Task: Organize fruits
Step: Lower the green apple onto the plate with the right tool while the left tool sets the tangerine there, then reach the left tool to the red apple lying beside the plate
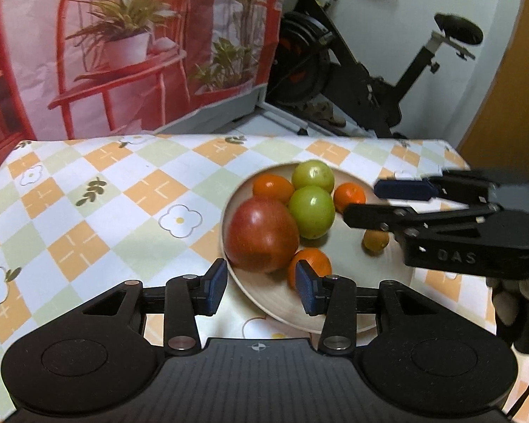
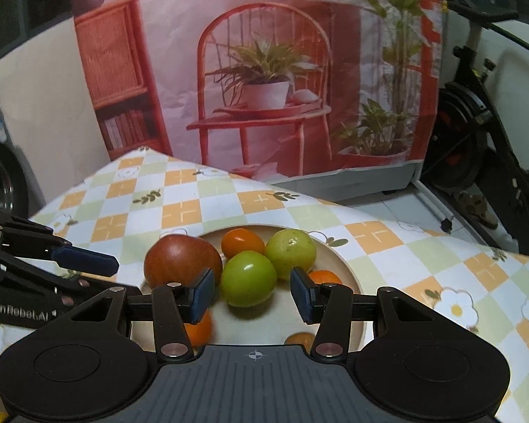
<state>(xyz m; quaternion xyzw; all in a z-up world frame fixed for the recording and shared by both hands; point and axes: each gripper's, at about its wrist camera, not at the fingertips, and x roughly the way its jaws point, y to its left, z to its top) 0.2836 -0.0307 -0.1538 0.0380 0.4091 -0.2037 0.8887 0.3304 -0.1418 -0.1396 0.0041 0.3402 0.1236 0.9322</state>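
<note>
A pale wooden plate (image 1: 335, 303) on the checked tablecloth holds a big red apple (image 1: 262, 234), two green fruits (image 1: 312, 211), several small oranges (image 1: 272, 187) and a small brown fruit (image 1: 375, 240). My left gripper (image 1: 261, 290) is open and empty over the plate's near rim, just in front of the apple. My right gripper (image 2: 253, 294) is open and empty above the plate (image 2: 349, 275), with a green fruit (image 2: 248, 278) just beyond its fingers. It also shows in the left wrist view (image 1: 377, 201), reaching in from the right.
The table (image 1: 105, 194) has a flower-pattern cloth. A printed backdrop (image 1: 123, 46) with a red chair hangs behind it. An exercise bike (image 1: 363, 70) stands at the back right. The left gripper shows in the right wrist view (image 2: 88, 261) at the left.
</note>
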